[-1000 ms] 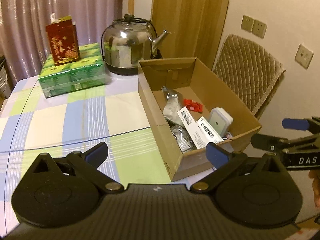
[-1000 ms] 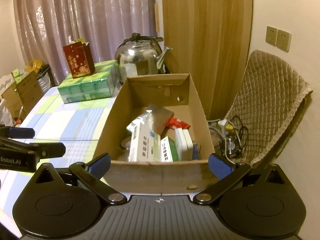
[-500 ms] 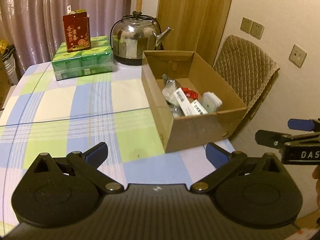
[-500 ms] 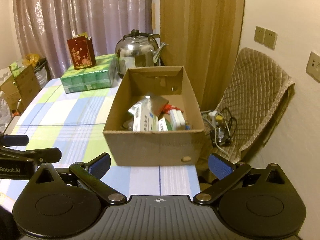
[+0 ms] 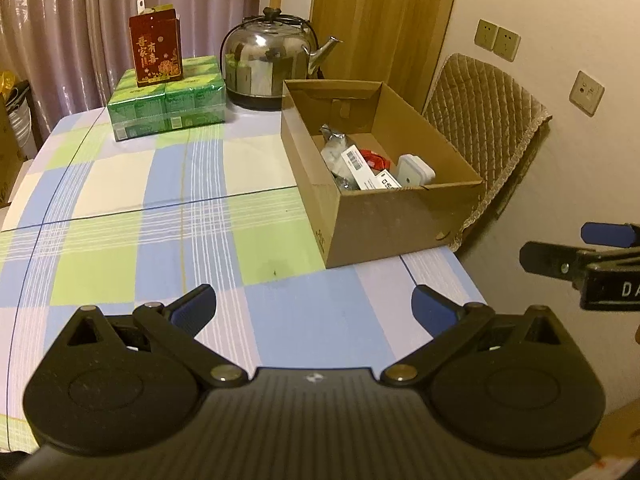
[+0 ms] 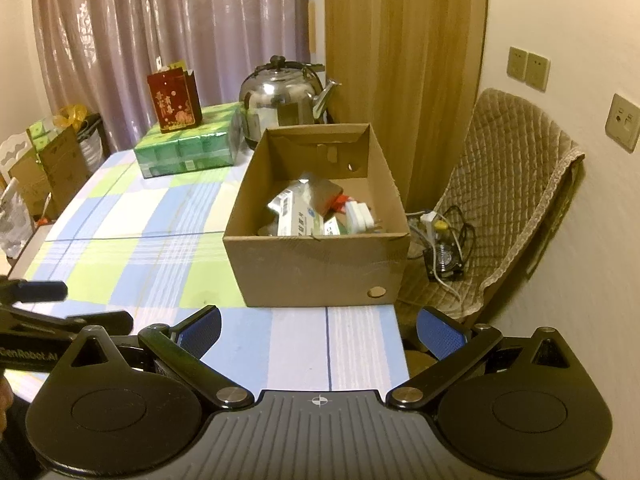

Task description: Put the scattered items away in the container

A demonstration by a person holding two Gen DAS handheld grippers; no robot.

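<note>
left gripper (image 5: 314, 306) gapes wide, empty, above the table (image 5: 160, 208). right gripper (image 6: 319, 326) likewise. items lie in the box (image 5: 380, 216)

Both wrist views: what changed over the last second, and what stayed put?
Both grippers pulled back from the brown cardboard box, which now sits farther off in each view. The left gripper and right gripper were open and empty throughout; nothing was taken or released. The box contents, steel kettle, green packs and red carton did not move.
</note>
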